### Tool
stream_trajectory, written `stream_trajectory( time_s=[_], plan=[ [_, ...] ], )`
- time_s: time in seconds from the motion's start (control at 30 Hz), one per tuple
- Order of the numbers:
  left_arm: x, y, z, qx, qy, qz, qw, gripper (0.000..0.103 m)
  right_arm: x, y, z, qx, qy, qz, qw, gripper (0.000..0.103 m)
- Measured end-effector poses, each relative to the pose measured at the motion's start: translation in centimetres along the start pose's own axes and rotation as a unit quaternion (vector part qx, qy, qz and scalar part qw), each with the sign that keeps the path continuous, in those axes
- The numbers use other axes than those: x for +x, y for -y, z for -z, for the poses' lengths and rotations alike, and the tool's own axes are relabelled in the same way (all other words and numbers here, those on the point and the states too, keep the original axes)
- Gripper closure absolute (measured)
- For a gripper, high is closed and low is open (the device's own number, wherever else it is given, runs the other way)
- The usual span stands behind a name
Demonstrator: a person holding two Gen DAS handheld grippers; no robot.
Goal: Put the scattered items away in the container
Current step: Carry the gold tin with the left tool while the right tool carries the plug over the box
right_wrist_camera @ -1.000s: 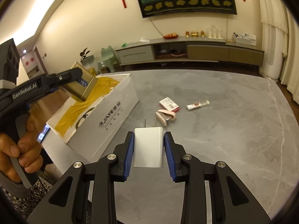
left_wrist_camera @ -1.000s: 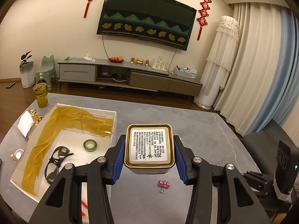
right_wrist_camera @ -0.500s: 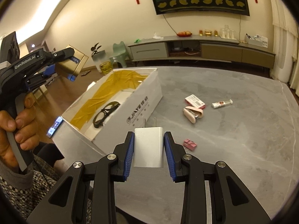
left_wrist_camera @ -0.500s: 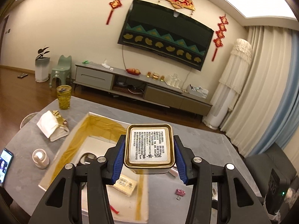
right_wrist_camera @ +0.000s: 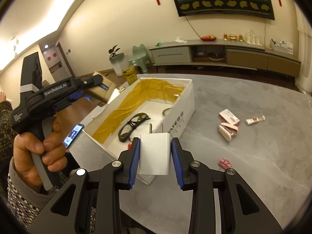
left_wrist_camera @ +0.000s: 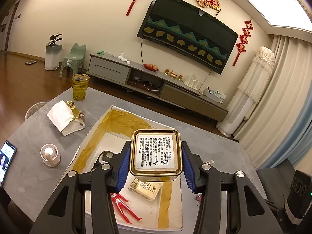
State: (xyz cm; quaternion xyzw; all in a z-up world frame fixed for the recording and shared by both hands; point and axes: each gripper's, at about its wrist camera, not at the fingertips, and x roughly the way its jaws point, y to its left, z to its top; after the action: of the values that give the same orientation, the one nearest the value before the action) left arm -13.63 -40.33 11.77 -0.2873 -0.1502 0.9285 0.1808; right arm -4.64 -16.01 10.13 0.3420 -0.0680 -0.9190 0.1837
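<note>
My left gripper [left_wrist_camera: 156,165] is shut on a gold square tin [left_wrist_camera: 156,154] with a white label, held above the white box [left_wrist_camera: 93,134]. Inside the box lie a red figure [left_wrist_camera: 122,206], a beige packet [left_wrist_camera: 145,188] and dark glasses [right_wrist_camera: 134,124]. A white plug charger [right_wrist_camera: 155,154] sits clamped in my shut right gripper [right_wrist_camera: 155,159], just in front of the box's near corner [right_wrist_camera: 181,115]. Scattered on the grey table are a red-white carton [right_wrist_camera: 229,117], a pink stapler [right_wrist_camera: 227,130], a small tube [right_wrist_camera: 254,120] and a pink clip [right_wrist_camera: 225,162].
Left of the box stand a phone [left_wrist_camera: 6,159], a small round lamp [left_wrist_camera: 50,155], a torn paper bag [left_wrist_camera: 64,117] and a yellow glass [left_wrist_camera: 80,86]. A person's hand [right_wrist_camera: 37,148] holds the left gripper's handle. The table edge runs close below the box.
The left gripper carried the tin from beside the box to above its inside. The right gripper with the charger drew nearer to the box's corner.
</note>
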Motion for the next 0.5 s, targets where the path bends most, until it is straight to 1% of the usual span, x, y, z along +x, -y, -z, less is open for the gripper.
stream_trajectory(
  time_s=[0.27,0.5],
  plan=[
    [2.8,-0.4,-2.3,0.011,-0.013,-0.017,0.9997,0.054,2.3,-2.0,-2.7,-0.028,-0.005,-0.015,0.999,0.069],
    [6.5,-1.2,-3.3,0.01,-0.041,-0.031,0.9986,0.054,4.9,-3.2,-4.7,-0.047,-0.019,-0.03,0.998,0.069]
  ],
)
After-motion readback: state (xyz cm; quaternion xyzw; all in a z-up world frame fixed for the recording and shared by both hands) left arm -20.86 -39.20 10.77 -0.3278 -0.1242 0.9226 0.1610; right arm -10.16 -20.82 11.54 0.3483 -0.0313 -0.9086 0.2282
